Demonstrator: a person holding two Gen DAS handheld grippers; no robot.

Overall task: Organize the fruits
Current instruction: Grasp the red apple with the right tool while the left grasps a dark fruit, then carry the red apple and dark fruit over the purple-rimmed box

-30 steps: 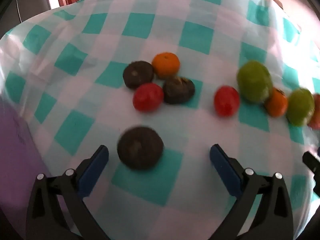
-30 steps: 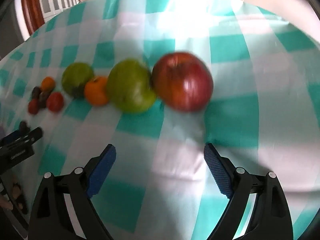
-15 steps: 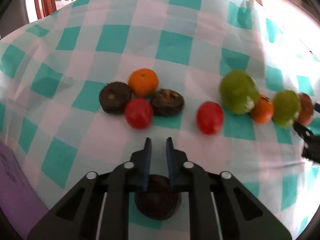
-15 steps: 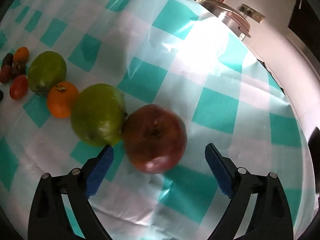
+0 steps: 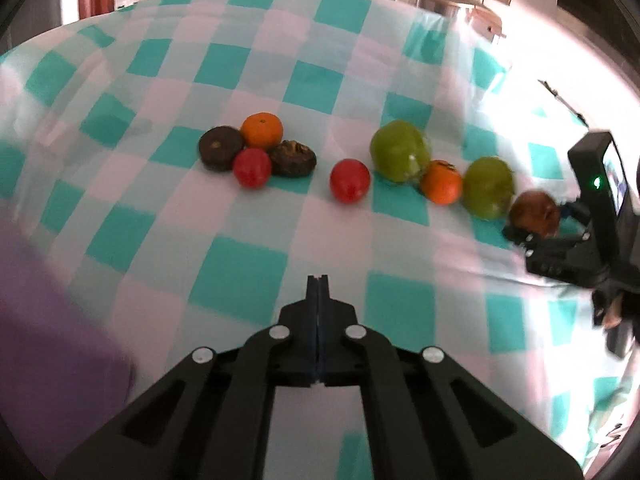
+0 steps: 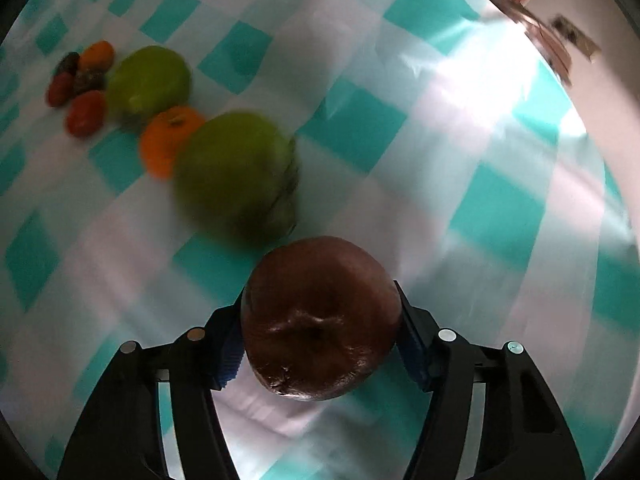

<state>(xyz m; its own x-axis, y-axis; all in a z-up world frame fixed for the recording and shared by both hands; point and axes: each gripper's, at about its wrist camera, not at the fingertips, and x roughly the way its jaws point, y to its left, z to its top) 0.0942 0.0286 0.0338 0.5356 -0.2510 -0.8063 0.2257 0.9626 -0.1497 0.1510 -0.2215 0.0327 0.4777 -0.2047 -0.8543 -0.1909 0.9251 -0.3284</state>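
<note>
My right gripper [image 6: 320, 332] is shut on a dark red apple [image 6: 320, 320], its blue pads on both sides; it also shows in the left wrist view [image 5: 536, 210]. Next to it lie a green fruit [image 6: 236, 176], an orange [image 6: 168, 140], another green fruit [image 6: 148, 80] and a red tomato [image 6: 85, 118]. My left gripper [image 5: 318, 284] is shut and empty above the checked cloth. Ahead of it lie two dark brown fruits [image 5: 220, 148] [image 5: 292, 158], an orange [image 5: 262, 130] and two tomatoes [image 5: 252, 167] [image 5: 349, 181]. The third dark fruit is out of view.
A teal and white checked cloth [image 5: 240, 276] covers the table. A purple object [image 5: 44, 320] lies at the left edge. A metal pot [image 5: 460, 4] stands behind the table's far edge. The right hand-held gripper body [image 5: 592, 216] fills the right side.
My right gripper has moved in and closed on the red apple. My left gripper has shut fully and pulled back and up; the dark fruit below it has left view.
</note>
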